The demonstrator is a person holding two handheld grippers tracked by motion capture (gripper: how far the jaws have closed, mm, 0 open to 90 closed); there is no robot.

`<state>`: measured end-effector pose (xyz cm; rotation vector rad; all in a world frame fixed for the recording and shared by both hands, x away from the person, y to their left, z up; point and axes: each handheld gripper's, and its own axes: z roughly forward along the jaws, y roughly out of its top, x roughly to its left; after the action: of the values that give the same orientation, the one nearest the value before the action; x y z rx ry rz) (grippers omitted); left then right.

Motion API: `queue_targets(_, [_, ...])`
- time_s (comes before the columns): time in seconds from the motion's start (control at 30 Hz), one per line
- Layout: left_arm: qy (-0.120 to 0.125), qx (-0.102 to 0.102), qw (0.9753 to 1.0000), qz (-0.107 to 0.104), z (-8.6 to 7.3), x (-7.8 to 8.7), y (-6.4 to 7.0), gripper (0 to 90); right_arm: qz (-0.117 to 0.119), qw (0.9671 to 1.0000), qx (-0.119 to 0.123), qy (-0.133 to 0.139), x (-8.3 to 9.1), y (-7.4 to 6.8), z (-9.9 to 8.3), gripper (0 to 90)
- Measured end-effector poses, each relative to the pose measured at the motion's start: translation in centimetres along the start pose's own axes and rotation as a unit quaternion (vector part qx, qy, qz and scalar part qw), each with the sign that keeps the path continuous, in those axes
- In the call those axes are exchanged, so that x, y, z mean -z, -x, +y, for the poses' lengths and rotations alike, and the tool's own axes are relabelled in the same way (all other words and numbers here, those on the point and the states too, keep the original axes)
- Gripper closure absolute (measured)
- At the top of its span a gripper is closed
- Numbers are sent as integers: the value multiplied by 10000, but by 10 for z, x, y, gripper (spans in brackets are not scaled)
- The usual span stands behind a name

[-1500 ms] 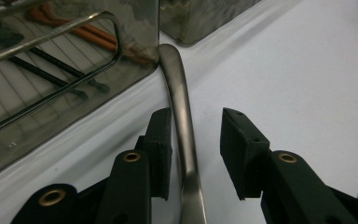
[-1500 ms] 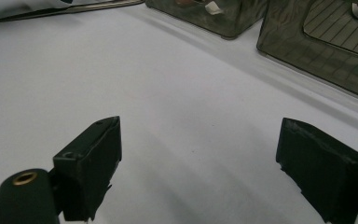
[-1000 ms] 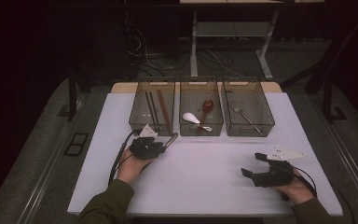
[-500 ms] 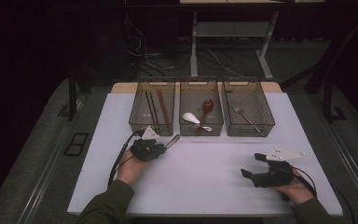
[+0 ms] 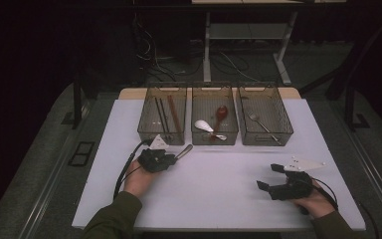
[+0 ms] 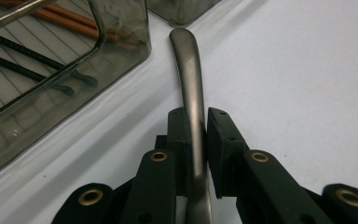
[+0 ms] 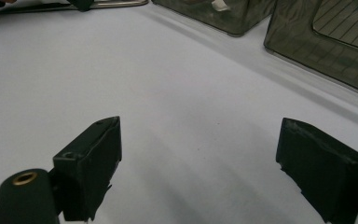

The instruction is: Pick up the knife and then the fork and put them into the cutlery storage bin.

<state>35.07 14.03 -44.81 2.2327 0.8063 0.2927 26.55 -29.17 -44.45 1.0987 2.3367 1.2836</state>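
Right gripper (image 5: 268,178) idle near the desk's (image 5: 219,194) front edge, jaws spread wide, holding nothing. Left gripper (image 6: 196,122) pinches a metal utensil handle (image 6: 189,70) edge-on, low over the desk, just before the chopstick bin (image 5: 162,119). Risk: narrow pinch (smooth metal) may let it swivel or slip when lifted. Left forearm angles forward, hand low.

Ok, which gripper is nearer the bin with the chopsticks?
Left. The left gripper sits just in front of the chopstick bin, shut on a metal utensil handle beside its wall. The right gripper is open, far off toward the table's right front.
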Motion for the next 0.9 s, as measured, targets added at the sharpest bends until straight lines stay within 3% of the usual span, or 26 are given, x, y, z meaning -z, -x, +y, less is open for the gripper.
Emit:
queue_targets(0.37, [105,-83,9996,-232,3,7,4,790,47,10000,-32,16,0,2,0,139])
queue_targets(0.53, [139,-208,9988,-427,6,10,12,791,212,9995,90,-215,2,4,7,140])
queue_targets(0.63, [166,-329,9976,-582,9,11,19,791,354,9988,174,-281,5,4,13,139])
queue_targets(0.73, [219,-468,9958,-760,12,11,27,790,728,9958,287,-484,6,5,19,140])
queue_targets(0.9, [268,-737,9908,-1105,19,11,40,791,767,9933,582,-641,1,3,27,143])
